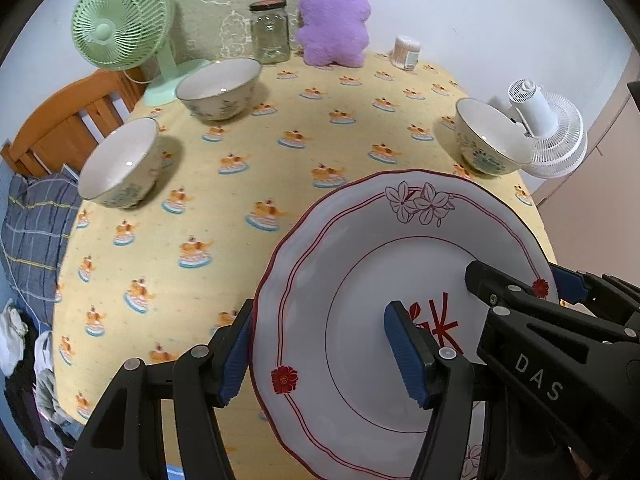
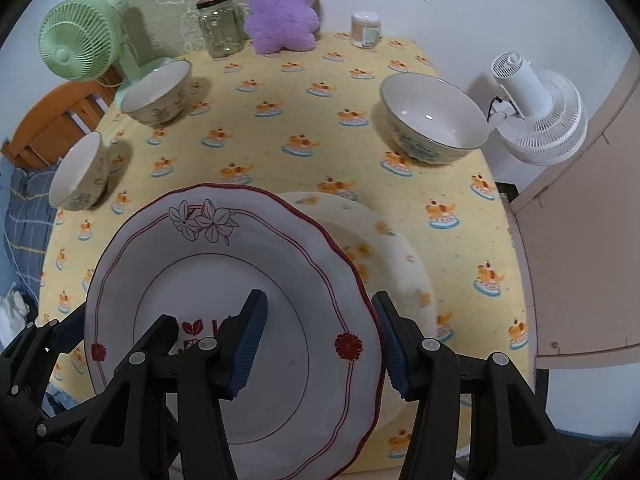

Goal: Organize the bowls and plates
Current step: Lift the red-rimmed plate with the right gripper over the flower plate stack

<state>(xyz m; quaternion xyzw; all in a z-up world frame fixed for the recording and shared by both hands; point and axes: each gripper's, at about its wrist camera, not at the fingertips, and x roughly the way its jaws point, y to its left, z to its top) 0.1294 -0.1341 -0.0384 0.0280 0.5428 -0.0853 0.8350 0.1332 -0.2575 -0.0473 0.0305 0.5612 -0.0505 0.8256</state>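
Note:
A white plate with a red scalloped rim, flower outlines and red characters hangs tilted above the yellow patterned tablecloth. My left gripper is shut on its left rim, one blue pad outside the edge and one on the plate's face. My right gripper is shut on the opposite rim of the same plate, and it also shows in the left wrist view as the right gripper. Three floral bowls stand on the cloth: a back-left bowl, a left-edge bowl and a right bowl.
Along the back stand a green fan, a glass jar, a purple plush and a cotton-swab tub. A white fan sits at the table's right edge. A wooden frame and plaid pillow lie left.

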